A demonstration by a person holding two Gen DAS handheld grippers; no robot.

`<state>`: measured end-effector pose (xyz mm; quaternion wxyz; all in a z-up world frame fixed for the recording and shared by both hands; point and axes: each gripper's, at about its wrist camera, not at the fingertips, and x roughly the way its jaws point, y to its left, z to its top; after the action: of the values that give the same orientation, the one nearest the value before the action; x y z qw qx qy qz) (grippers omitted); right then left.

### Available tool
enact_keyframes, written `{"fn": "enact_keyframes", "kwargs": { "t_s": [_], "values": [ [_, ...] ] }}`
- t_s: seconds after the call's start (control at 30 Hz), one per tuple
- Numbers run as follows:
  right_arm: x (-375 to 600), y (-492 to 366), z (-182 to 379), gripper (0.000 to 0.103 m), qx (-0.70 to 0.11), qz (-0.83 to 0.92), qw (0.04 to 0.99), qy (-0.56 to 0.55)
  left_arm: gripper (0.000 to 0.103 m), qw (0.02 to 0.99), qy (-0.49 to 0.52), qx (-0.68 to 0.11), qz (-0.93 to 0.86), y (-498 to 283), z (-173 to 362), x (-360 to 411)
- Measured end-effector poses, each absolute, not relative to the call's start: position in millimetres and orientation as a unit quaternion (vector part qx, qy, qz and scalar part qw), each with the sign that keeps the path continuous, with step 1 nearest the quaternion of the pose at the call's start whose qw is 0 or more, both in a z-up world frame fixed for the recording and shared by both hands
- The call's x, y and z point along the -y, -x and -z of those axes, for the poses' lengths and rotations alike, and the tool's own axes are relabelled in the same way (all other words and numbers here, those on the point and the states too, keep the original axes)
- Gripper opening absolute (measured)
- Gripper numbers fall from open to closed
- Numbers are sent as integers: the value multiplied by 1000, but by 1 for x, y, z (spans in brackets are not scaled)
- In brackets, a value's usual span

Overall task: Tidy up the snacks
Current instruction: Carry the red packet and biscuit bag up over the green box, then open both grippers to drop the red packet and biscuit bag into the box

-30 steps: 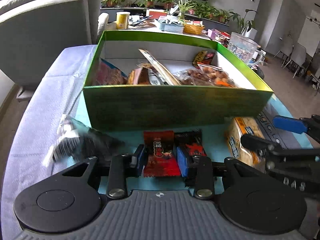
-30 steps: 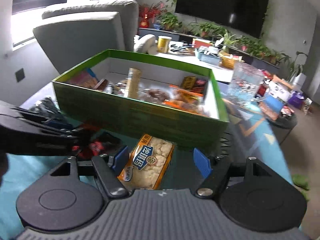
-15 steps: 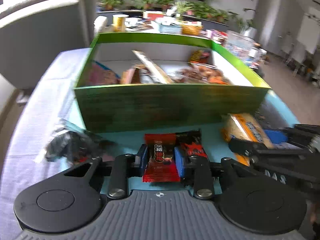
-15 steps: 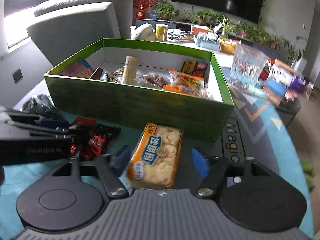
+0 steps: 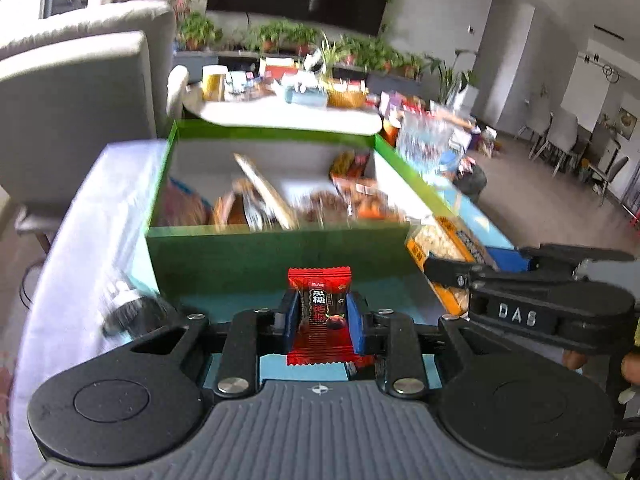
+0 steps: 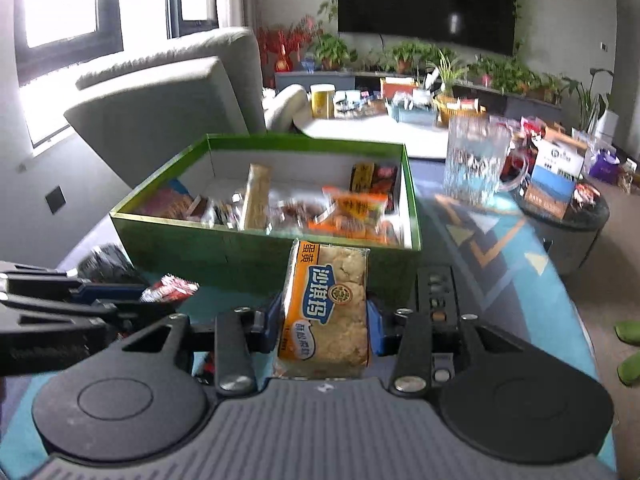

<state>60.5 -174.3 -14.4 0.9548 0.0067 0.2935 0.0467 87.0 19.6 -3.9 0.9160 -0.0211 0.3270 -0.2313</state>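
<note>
The green snack box (image 6: 264, 256) is sitting straight ahead on the bench, just beyond both grippers, long side facing us. The right hand-held gripper (image 6: 325, 320) is clamping the yellow cracker pack (image 6: 326, 308), long axis pointing at the box. The left hand-held gripper (image 5: 320, 318) is pinching the red candy packet (image 5: 320, 312), also pointing boxward, looks equally near.

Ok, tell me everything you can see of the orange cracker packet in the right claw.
The orange-and-clear plastic cracker packet is rectangular, showing pale crackers behind a blue label with white characters. It looks sealed. It stands lengthwise, tilted slightly, clamped by its long edges between the right claw's blue pads, before the green cardboard box.
</note>
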Motion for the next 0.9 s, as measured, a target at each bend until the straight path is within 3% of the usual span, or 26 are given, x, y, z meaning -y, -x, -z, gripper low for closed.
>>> {"fn": "enact_keyframes", "kwargs": {
  "t_s": [0.4,0.9],
  "values": [
    [181,-85,-13,45,-237,-46,970,8,24,944,6,-261,200,-129,-37,-19],
    [189,-141,0,45,-252,-30,967,-1,24,939,-4,-301,166,-199,-9,-12]
  ]
}}
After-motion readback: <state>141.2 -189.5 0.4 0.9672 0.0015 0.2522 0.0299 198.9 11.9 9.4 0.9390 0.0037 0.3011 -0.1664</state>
